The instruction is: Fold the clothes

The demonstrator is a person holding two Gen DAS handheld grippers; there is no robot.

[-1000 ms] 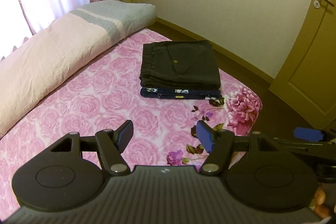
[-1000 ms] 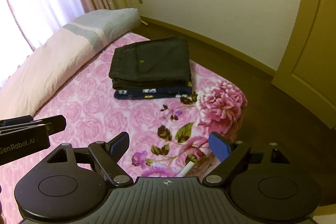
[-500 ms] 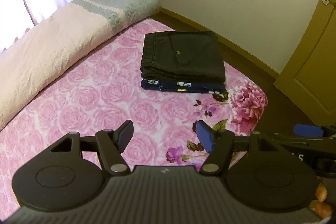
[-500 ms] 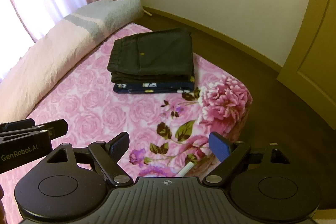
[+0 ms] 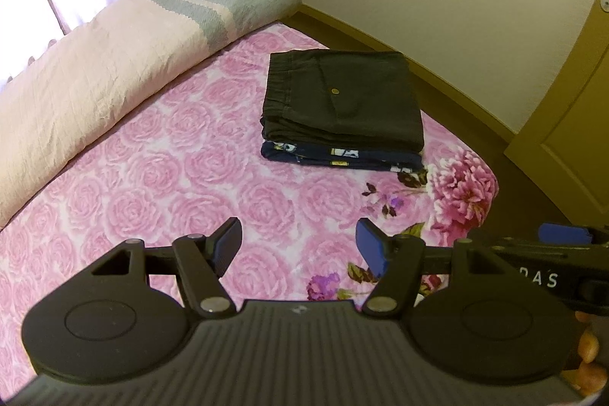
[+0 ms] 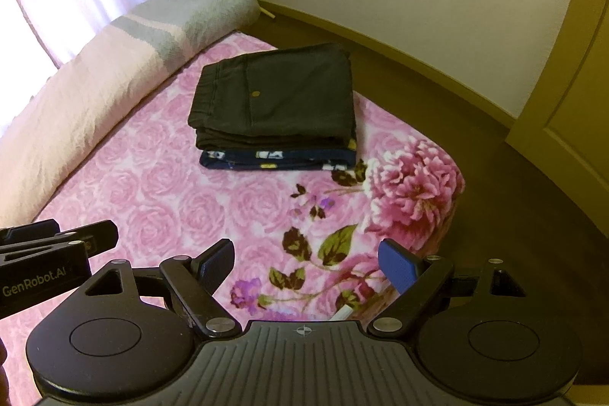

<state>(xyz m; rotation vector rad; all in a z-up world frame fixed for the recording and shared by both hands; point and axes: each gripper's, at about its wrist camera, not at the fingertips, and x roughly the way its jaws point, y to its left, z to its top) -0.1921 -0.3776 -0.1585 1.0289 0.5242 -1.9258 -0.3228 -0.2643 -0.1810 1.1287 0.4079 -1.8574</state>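
- Over the last second both cameras had tipped and drifted slightly: in the left wrist view the folded stack slid down from about 12 o'clock toward the middle of the picture, and the wall plate and door handle moved up to the edges.
- The left tool [image 5: 298, 246] stood with its jaws spread wide and nothing between them, just as a second before; it hung over the pink flowered bed [image 5: 160, 185], well short of the clothes.
- The right tool [image 6: 306, 263] was likewise spread wide and empty, above the big flower print near the bed's corner; each tool showed at the edge of the other's view, side by side.
- The clothes themselves had not shifted: dark trousers [image 5: 342, 97] lay folded flat, button up, squarely on top of a folded navy patterned garment [image 5: 342, 156], at about 1 o'clock from the left tool and 12 o'clock from the right.
- A rolled quilt [image 5: 87, 90] lay along the bed at 10 o'clock, apart from the stack.
- Judged from this, the only change was in the tools' aim, not in the cloth. The stack already lay folded and neat, as the task wants; no loose garment showed in either view.
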